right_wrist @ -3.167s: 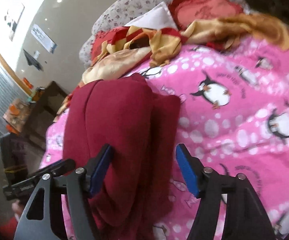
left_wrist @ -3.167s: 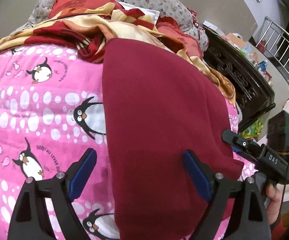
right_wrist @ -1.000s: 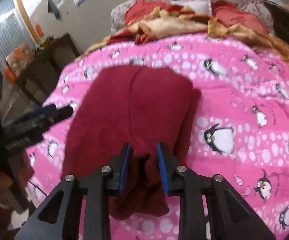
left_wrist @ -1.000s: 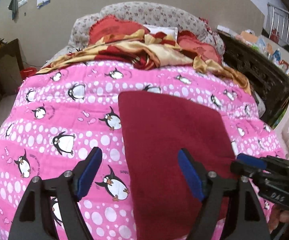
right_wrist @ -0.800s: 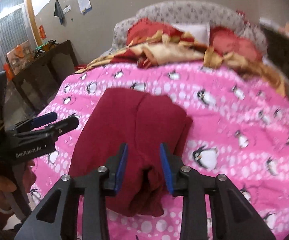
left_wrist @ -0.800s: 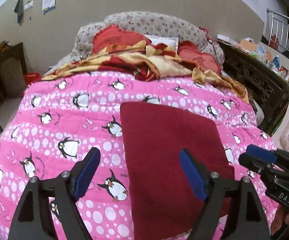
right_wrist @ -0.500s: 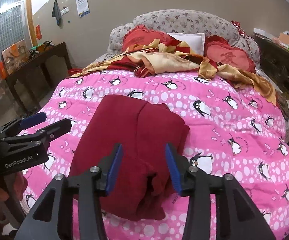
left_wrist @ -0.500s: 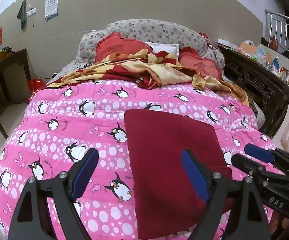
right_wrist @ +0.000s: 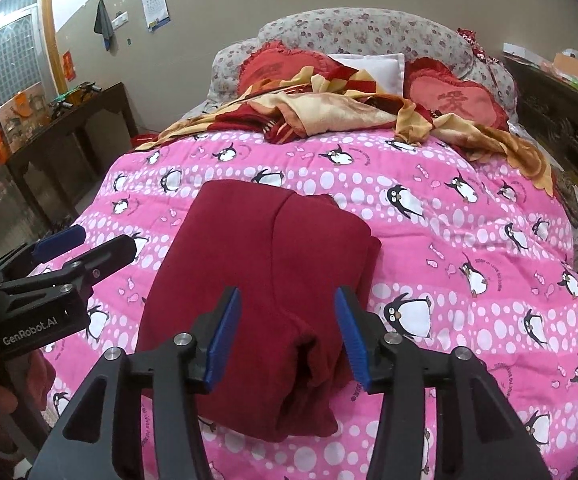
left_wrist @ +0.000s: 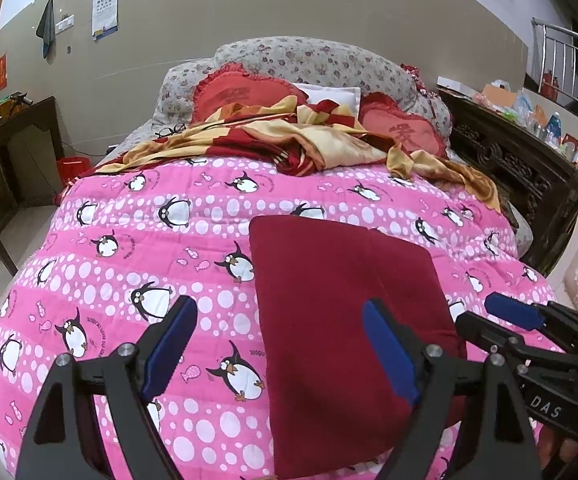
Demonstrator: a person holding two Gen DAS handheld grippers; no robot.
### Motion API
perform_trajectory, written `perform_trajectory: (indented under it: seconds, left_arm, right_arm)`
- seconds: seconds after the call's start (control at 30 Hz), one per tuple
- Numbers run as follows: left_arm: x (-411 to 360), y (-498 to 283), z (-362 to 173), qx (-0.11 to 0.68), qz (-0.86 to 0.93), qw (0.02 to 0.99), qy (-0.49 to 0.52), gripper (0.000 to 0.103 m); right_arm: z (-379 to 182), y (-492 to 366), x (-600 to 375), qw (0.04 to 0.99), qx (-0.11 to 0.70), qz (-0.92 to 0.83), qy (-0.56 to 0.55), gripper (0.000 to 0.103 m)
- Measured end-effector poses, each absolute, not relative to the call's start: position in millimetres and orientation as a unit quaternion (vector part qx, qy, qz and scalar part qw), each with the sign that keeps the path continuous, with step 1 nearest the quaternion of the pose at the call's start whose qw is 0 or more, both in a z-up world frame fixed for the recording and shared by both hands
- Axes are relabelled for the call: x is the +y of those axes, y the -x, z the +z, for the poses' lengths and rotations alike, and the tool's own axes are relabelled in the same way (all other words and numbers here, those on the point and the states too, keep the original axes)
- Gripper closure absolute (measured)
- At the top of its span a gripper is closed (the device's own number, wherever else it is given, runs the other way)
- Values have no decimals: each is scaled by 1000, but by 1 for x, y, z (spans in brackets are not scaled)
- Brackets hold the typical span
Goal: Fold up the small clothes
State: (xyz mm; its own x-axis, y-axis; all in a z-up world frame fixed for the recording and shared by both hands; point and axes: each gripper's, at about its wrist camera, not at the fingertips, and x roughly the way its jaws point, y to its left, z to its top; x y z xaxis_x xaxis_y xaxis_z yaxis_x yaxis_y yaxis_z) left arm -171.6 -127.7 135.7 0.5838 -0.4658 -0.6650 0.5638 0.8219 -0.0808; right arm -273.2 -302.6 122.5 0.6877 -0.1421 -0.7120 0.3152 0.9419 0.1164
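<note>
Folding looks finished on the dark red folded fleece garment [right_wrist: 265,280] lying near me on the pink penguin-print quilt [right_wrist: 469,240], my right claw [right_wrist: 287,334] just opened off it, left claw [left_wrist: 277,348] wide and empty, so next I fetch another piece.

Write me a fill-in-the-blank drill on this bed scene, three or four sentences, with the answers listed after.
1. The folded dark red garment lies on a pink quilt printed with ____.
2. Both the left tongs and the right tongs stand ____, gripping nothing.
3. The chart hanging on the wall is an ____ chart.
4. Between the two red heart cushions sits a ____ pillow.

Missing words: penguins; open; eye; white
</note>
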Motion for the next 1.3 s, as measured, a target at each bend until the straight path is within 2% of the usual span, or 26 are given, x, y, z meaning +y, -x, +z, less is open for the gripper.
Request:
perform_trajectory:
  seconds: [1.3]
  left_arm:
    - [-125, 160, 124, 340, -294, 890, -77, 15]
  right_arm:
    - [112, 263, -307, 906, 384, -116, -136, 28]
